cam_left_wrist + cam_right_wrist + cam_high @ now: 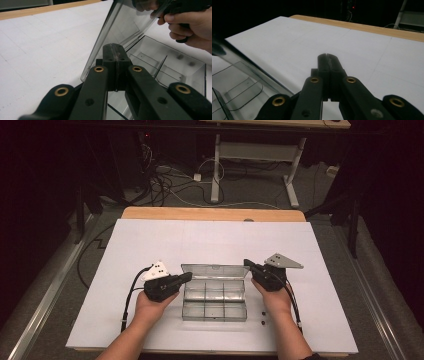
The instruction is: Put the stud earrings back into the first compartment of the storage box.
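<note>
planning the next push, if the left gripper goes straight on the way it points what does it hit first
Most likely the raised clear lid of the compartment box. The left gripper, jaws shut, points at the lid's near side edge. Whether it already touches is unclear, as depth is hard to judge.

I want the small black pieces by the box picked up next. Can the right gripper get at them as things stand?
Probably yes. The two small black pieces lie on the bare white table sheet right of the clear compartment box, close beside the right hand. Nothing covers them, but the right gripper is shut and must open.
</note>
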A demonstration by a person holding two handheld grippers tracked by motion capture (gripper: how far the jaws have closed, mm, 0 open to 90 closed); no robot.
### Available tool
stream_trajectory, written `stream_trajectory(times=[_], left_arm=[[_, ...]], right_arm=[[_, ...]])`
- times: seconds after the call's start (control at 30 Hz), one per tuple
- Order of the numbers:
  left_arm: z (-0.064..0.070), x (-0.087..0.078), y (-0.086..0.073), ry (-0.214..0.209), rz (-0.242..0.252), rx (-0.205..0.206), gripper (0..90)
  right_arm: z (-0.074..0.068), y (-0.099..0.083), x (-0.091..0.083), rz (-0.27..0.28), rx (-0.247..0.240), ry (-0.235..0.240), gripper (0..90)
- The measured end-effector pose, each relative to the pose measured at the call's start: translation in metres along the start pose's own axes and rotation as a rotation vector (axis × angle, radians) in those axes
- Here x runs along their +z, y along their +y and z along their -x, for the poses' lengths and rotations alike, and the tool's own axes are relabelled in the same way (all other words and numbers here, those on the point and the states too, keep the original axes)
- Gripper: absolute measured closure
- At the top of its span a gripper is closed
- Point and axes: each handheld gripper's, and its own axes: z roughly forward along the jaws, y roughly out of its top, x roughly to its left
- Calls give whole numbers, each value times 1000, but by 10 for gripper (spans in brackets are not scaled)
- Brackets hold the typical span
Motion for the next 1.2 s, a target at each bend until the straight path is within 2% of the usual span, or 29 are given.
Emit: stream_trajectory(times=[0.37,0.77,0.9,0.97,1.03,1.1,1.17,1.2], left_arm=[[-5,6,1,13,-9,-9,876],[-9,3,1,21,-12,-12,876],[-12,-9,0,53,-5,-11,876],[-16,-11,-2,84,-18,-14,875],[-22,-8,-3,126,-40,-47,875],[-26,-6,-4,159,-39,-75,875],[-32,-1,-1,155,-27,-99,875],[-34,1,1,150,-27,-96,875]], right_arm=[[-1,2,2,7,-7,23,900],[-3,10,7,6,-10,18,900],[-2,10,9,4,-5,15,900],[-1,9,10,1,0,11,900],[0,9,11,-4,3,10,900],[1,8,12,-6,10,8,900],[1,8,13,-11,12,5,900],[2,7,13,-12,13,4,900]])
